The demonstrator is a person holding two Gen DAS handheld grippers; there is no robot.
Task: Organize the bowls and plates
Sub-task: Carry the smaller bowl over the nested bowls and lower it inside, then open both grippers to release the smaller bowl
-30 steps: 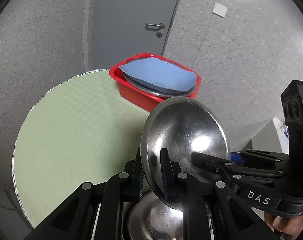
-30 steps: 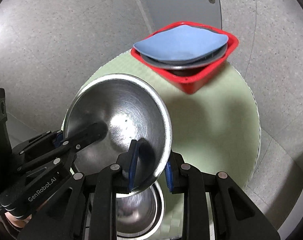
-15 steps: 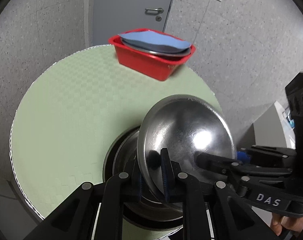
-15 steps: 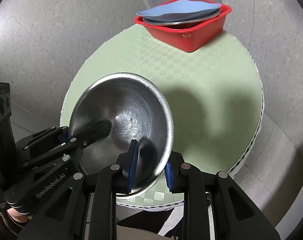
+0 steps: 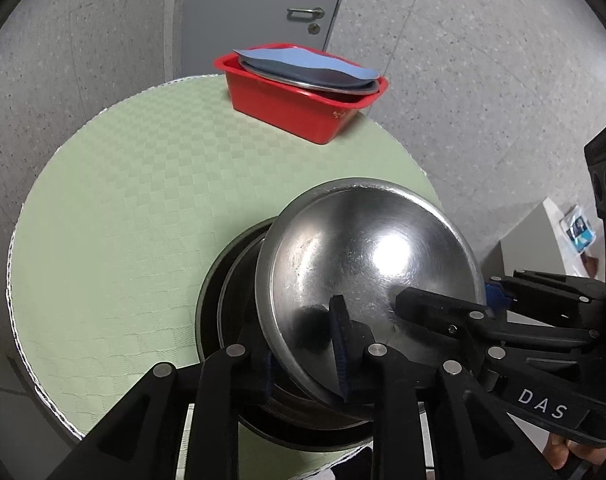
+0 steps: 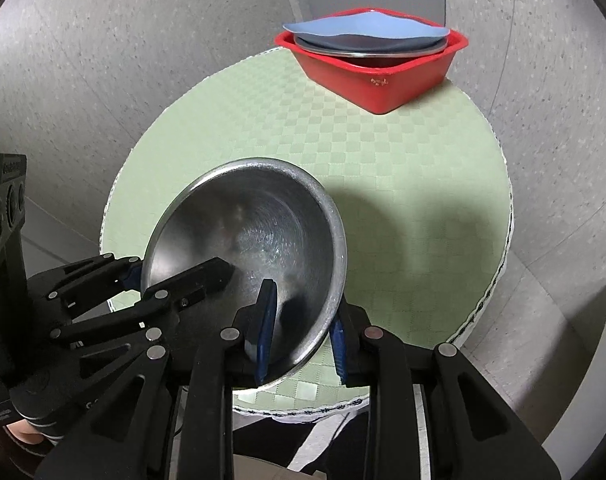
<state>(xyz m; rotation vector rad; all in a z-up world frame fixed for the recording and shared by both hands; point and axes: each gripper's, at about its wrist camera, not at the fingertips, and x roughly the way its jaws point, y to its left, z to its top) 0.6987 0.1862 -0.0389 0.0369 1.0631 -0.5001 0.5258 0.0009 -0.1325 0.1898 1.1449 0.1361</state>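
Left gripper (image 5: 305,354) opening, pads astride the near rim of the steel bowl (image 5: 367,280), the left pad seemingly drawn off the wall. Right gripper (image 6: 301,332) clamped on the opposite rim of that same bowl, blue pads pressed to both sides of the wall. Bowl tilted, its mouth turned toward the right gripper, its lower edge now set into the stacked bowls (image 5: 231,280) near the front edge of the round green table (image 5: 123,200); a second ago held well above them, with the red tub (image 5: 299,100) close behind it. Counted: one bowl held, at least two more nested beneath it, one red tub at the table's far edge, one blue plate (image 5: 303,66) lying over one steel plate (image 5: 303,82) in that tub. Both grippers pitched steeply down over the table's front edge, facing each other across the bowl.
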